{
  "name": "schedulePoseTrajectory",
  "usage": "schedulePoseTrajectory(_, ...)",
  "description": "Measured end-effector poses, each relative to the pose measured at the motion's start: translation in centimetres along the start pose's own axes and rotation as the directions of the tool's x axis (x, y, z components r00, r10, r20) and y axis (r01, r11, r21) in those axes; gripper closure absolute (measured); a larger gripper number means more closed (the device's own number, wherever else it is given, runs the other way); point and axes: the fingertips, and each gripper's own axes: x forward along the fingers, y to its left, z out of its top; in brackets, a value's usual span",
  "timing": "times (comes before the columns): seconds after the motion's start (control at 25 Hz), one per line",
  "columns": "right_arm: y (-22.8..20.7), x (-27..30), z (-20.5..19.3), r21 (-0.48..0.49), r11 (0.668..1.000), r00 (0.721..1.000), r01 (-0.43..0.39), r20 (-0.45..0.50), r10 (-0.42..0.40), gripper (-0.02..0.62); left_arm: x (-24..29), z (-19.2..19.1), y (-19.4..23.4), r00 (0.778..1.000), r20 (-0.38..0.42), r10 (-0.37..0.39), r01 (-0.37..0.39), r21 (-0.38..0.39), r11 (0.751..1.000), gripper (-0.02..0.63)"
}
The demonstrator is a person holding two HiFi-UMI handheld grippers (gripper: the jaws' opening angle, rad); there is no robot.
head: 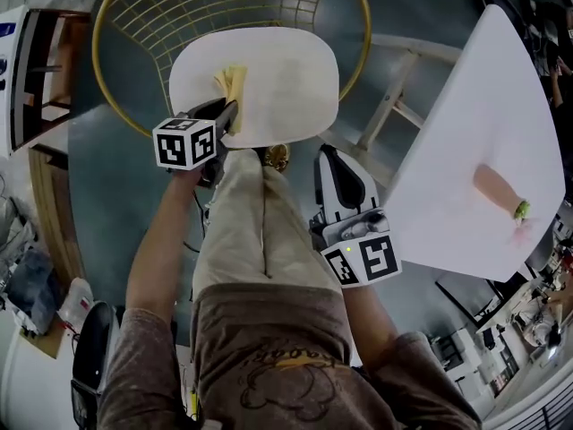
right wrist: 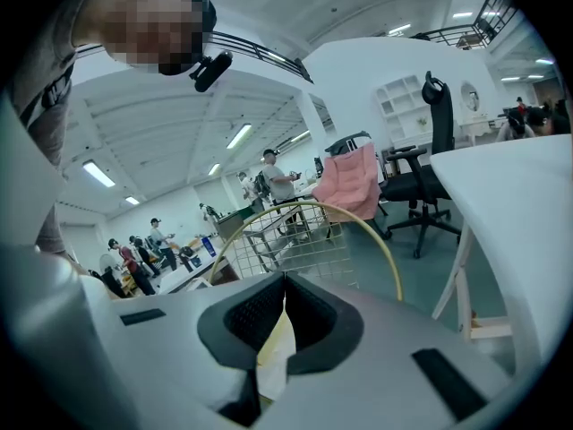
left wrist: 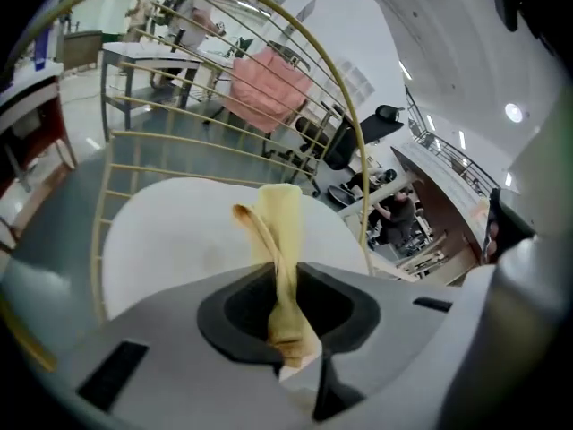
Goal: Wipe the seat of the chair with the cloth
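L gripper (head: 228,115) has its jaws clamped on the yellow cloth (head: 233,82). Cloth sticks out past the tips, bunched & twisted, free end over the white seat (head: 291,79), toward the seat's 9 o'clock side in head view. Chair w/ gold wire back (head: 224,7) sits at 12 o'clock from the person. R gripper (head: 324,159) is at abt 5 o'clock of the seat, off it, just beside the trouser leg (head: 251,231). Its jaws meet at the tips w/ nothing btwn them. White table (head: 466,124) at 3 o'clock.
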Motion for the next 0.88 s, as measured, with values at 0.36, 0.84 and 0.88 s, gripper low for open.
schedulePoseTrajectory(0.36, -0.5, 0.2, 0.5, -0.013, 1.0, 0.999, -0.028, -0.017, 0.027, 0.568, -9.2, -1.7, 10.0, 0.957, 0.049, 0.286, -0.283, -0.064, 0.957, 0.531)
schedulePoseTrajectory(0.84, 1.4, 1.5, 0.0, -0.029, 0.999, 0.999, -0.043, -0.03, 0.043, 0.568, -9.9, -3.6, 12.6, 0.934, 0.052, 0.354, -0.352, -0.051, 0.935, 0.531)
schedulePoseTrajectory(0.88, 1.4, 1.5, -0.1, -0.028, 0.999, 0.999, -0.044, -0.031, 0.043, 0.568, -9.7, -3.8, 12.6, 0.933, 0.047, 0.356, -0.354, -0.052, 0.934, 0.531)
